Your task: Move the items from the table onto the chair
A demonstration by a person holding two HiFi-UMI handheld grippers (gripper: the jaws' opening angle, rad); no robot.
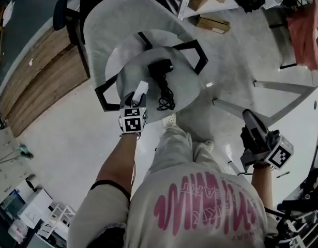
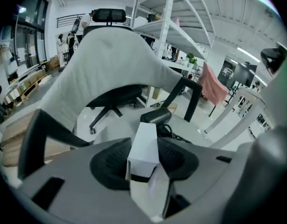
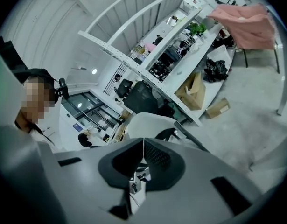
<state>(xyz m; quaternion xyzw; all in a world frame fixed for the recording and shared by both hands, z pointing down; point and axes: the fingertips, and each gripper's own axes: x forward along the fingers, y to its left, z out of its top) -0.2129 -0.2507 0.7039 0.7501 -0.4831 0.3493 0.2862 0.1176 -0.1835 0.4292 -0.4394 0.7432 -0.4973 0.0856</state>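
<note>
Boxy white carton, round grey seat

Chair seat: room on the right side, middle taken

The seat is bare on its right part; a black device and its coiled cord fill the middle, and a white box is held over the front-left edge. 2 black armrests fence the sides and the backrest closes the far side. Bare floor separates the chair from the white table.
</note>
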